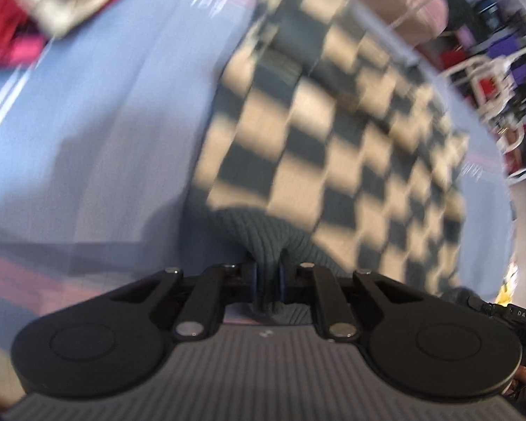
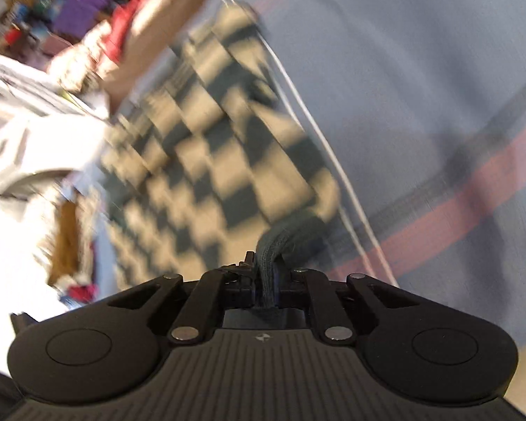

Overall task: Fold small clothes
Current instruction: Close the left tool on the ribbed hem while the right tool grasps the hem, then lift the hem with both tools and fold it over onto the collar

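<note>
A knitted garment with a dark green and cream checkerboard pattern (image 1: 333, 133) lies spread over a blue cloth surface (image 1: 98, 122). My left gripper (image 1: 268, 277) is shut on its dark green ribbed hem (image 1: 266, 242). In the right wrist view the same checkered garment (image 2: 210, 161) stretches away to the upper left, and my right gripper (image 2: 264, 280) is shut on a bunched piece of its dark green ribbed hem (image 2: 284, 238). Both views are blurred by motion.
The blue cloth (image 2: 420, 87) carries pink and grey stripes (image 2: 456, 210). A pile of red, pink and white clothes (image 1: 21, 17) lies at the far left. A pink bundle (image 1: 403, 3) sits beyond the garment. Red and tan clothes (image 2: 140, 17) and white items (image 2: 35, 140) lie left.
</note>
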Motion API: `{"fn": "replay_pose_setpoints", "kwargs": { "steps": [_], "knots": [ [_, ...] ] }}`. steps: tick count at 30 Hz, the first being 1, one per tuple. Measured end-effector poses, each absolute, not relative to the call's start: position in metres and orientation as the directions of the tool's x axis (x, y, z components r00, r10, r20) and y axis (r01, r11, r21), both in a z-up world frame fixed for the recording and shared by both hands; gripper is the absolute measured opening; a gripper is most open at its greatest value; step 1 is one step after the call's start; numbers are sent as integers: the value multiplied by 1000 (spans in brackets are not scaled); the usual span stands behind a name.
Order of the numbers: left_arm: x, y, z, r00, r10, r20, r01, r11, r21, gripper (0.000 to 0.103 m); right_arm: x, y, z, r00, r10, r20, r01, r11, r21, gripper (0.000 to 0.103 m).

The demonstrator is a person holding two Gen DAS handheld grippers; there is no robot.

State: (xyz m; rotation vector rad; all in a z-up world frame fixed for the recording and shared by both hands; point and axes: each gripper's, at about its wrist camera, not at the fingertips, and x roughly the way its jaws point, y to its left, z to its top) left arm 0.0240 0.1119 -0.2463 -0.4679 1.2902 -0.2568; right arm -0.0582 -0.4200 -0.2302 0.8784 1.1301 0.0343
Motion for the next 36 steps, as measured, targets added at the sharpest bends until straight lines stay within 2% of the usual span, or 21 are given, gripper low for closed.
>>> {"fn": "replay_pose_setpoints", "kwargs": {
  "steps": [6, 10, 15, 20, 21, 23, 24, 25, 26, 27, 30, 32, 33, 34, 35, 36],
  "knots": [
    [147, 89, -221, 363, -442, -820, -17, 877, -480, 10, 52, -422, -206, 548, 470, -693, 269, 685, 677, 15],
    [231, 59, -208, 413, -384, -826, 44, 914, -403, 9, 128, -425, -206, 570, 451, -686, 243, 705, 666, 15],
    [300, 53, -215, 420, -327, -847, -22, 929, -369, 8, 181, -435, -235, 558, 402, -726, 354, 676, 646, 15],
    [317, 58, -228, 410, -282, -867, -85, 935, -344, 11, 192, -434, -251, 521, 360, -774, 394, 703, 592, 15],
    [314, 59, -229, 407, -287, -867, -87, 933, -349, 17, 190, -434, -251, 514, 346, -785, 392, 719, 574, 15],
    [303, 63, -229, 385, -323, -865, -62, 926, -374, 43, 185, -437, -250, 518, 358, -777, 376, 720, 583, 16],
    [294, 63, -230, 379, -340, -861, -37, 924, -382, 69, 181, -439, -251, 528, 371, -764, 371, 709, 600, 17],
    [287, 62, -231, 372, -344, -862, -12, 927, -375, 89, 179, -439, -251, 528, 373, -763, 365, 712, 600, 20],
    [281, 59, -233, 363, -338, -868, 20, 934, -356, 95, 179, -439, -250, 521, 367, -771, 355, 728, 587, 24],
    [276, 56, -235, 357, -324, -876, 50, 943, -329, 96, 183, -438, -249, 513, 364, -777, 343, 743, 575, 30],
    [259, 43, -238, 373, -276, -886, 180, 958, -223, 95, 187, -438, -247, 532, 365, -764, 329, 743, 583, 42],
    [254, 31, -240, 388, -248, -888, 269, 952, -148, 92, 186, -437, -237, 566, 335, -753, 317, 755, 574, 60],
    [253, 28, -240, 393, -236, -889, 300, 947, -118, 91, 186, -437, -231, 579, 326, -747, 300, 767, 567, 83],
    [253, 26, -241, 397, -235, -887, 323, 941, -105, 89, 186, -436, -225, 590, 323, -740, 266, 788, 555, 96],
    [253, 25, -241, 400, -246, -883, 346, 933, -103, 88, 188, -435, -219, 594, 326, -736, 207, 822, 531, 98],
    [252, 24, -240, 396, -262, -880, 373, 922, -106, 81, 189, -432, -214, 585, 336, -738, 138, 856, 499, 98]
  ]
}}
